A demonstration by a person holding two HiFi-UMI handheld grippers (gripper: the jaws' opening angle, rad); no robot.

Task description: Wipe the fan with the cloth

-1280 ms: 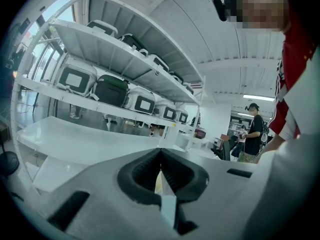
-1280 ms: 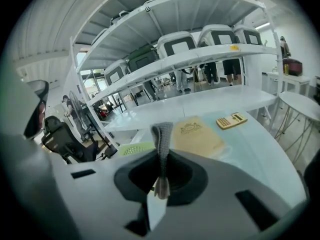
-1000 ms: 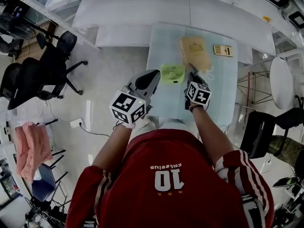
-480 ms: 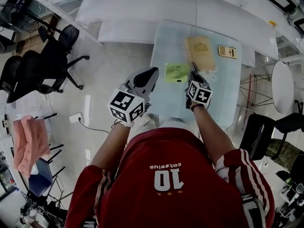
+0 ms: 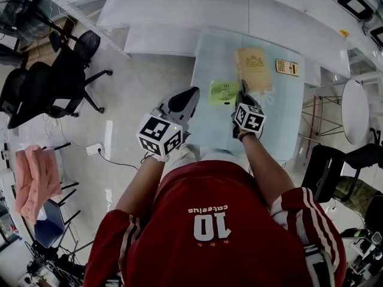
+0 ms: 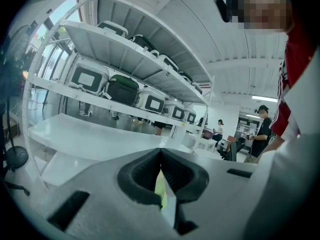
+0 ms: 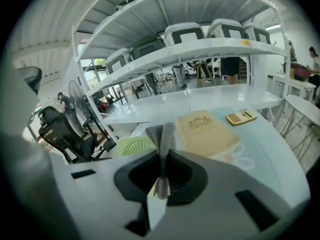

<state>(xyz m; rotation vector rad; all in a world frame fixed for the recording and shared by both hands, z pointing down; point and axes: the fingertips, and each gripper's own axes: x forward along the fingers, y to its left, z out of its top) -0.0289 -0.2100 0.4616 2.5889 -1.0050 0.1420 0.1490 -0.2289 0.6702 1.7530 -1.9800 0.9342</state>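
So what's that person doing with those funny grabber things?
The person is standing at a glass table with a gripper in each hand. The right gripper is pinching a grey cloth and holding it close to the small green fan, which it doesn't seem to touch. The left gripper is shut on nothing, near the table's left edge. Wiping looks not yet begun.

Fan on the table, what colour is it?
The fan is light green. The head view shows it best.
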